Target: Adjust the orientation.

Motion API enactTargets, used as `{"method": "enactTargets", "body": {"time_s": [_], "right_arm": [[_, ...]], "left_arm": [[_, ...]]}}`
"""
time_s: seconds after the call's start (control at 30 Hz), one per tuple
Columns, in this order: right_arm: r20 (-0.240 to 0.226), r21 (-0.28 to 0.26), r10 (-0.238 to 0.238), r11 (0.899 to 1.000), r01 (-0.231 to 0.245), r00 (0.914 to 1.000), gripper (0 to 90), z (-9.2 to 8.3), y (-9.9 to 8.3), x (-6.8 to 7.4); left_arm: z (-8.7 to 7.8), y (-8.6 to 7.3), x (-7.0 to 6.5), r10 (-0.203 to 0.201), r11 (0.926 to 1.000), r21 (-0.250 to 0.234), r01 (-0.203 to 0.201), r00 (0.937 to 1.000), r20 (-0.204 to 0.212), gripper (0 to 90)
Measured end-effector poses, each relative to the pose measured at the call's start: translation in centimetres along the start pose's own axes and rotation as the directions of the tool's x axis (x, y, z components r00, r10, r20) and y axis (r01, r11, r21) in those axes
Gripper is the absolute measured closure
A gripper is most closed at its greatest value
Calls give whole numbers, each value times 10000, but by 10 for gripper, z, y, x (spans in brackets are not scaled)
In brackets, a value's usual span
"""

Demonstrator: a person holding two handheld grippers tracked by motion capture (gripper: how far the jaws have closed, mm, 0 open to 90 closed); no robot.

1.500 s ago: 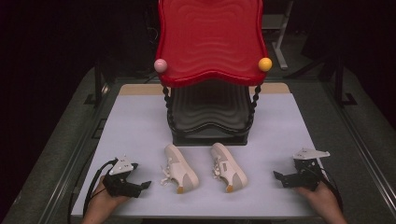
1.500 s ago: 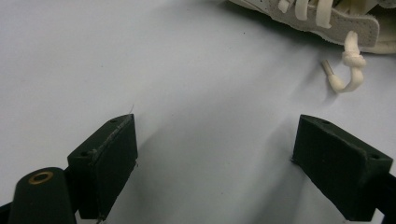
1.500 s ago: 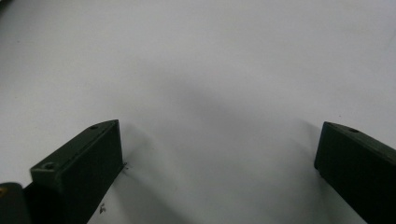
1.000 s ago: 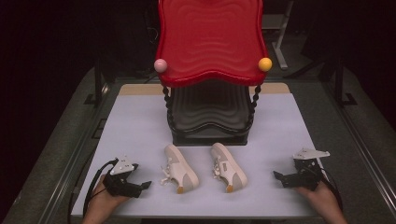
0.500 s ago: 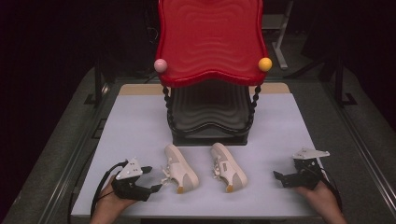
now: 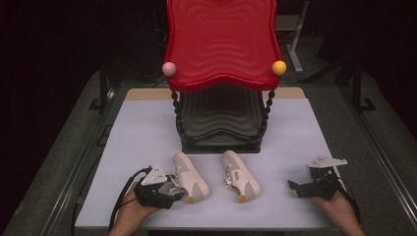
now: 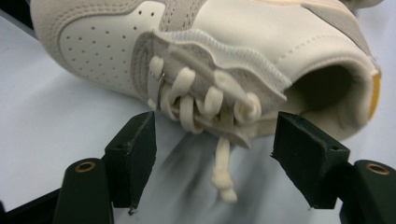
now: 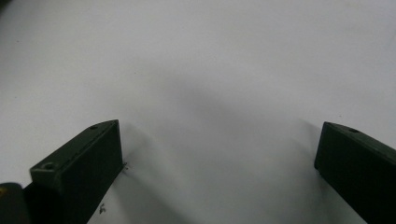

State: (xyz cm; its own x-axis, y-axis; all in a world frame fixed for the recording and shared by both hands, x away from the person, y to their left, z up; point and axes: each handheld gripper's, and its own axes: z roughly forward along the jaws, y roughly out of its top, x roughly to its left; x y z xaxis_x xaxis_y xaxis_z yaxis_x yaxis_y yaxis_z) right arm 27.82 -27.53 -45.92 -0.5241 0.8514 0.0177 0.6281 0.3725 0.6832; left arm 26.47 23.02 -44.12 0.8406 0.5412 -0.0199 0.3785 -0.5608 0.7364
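Two tools wide open, neither holding anything: left tool [image 7: 212,154] brackets the near shoe's [image 7: 261,56] laces, ready to close; right tool [image 8: 215,163] idles over bare counter [image 8: 210,70].

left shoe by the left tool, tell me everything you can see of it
The left shoe is a cream low-top sneaker with beige suede-like panels, a perforated side, cream laces with a knotted end hanging loose, and an orange heel tab. It lies on the white table, heel toward the person, beside its pair. The open left tool faces its laced side, jaws not touching it.
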Motion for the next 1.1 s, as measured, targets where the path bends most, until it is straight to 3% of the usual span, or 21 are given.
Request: {"method": "enactTargets", "body": {"time_s": [0.17, 0.37, 0.4, 0.57, 0.8, 1.1], "right_arm": [[0, 0, 3, 10000, -3, 10000, 2, 0, 0, 0], [-2, 1, 5, 10000, -5, 10000, 2, 0, 0, 0], [-5, 1, 7, 10000, -7, 10000, 2, 0, 0, 0], [-5, 4, 17, 10000, -17, 10000, 2, 0, 0, 0], [-5, 0, 7, 10000, -7, 10000, 2, 0, 0, 0], [-6, -5, 19, 10000, -19, 10000, 2, 0, 0, 0]], "left_arm": [[0, 1, 2, -155, 9999, 39, 155, 9998, -160, 378], [-1, 1, 4, -625, 9980, 131, 622, 9978, 230, 496], [-2, 1, 5, -965, 9950, 287, 954, 9944, 427, 538], [-4, 2, 4, -1231, 9918, 395, 1213, 9912, 482, 715], [-7, 5, 3, -1279, 9902, 616, 1254, 9911, 375, 795], [-16, 3, 6, -1517, 9878, 421, 1500, 9876, 406, 829]]}}
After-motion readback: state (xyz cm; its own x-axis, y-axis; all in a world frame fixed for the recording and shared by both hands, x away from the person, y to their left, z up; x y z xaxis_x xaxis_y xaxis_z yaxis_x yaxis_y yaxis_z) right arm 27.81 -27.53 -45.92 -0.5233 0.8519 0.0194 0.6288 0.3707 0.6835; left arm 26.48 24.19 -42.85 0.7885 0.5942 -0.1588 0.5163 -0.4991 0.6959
